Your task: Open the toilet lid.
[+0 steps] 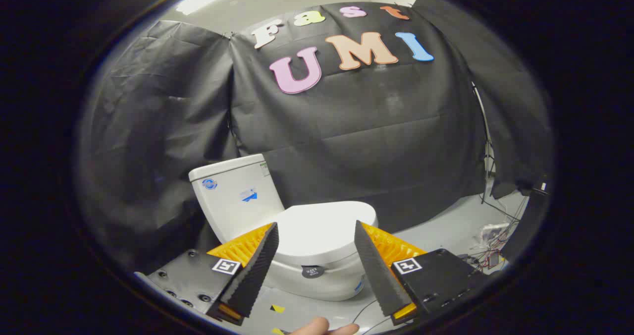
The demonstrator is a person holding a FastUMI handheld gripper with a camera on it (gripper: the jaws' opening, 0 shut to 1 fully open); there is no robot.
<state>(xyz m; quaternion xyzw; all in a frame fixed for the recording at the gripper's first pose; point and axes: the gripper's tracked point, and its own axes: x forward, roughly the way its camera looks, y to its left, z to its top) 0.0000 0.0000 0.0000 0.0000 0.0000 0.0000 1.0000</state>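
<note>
1. Gripper view puts your gripper (316,231) with fingers spread wide, holding nothing, short of the toilet (297,226).
2. Its lid (322,228) lies closed ahead, between your fingers.
3. You're approaching; next, reach the lid's near edge.

No wording can be read: the toilet tank (237,196) carries small blue stickers and the bowl's (317,280) front a dark round sticker, all too small to read.

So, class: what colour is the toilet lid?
White, plain; the gripper view shows the toilet lid closed, beyond the open gripper.
</note>
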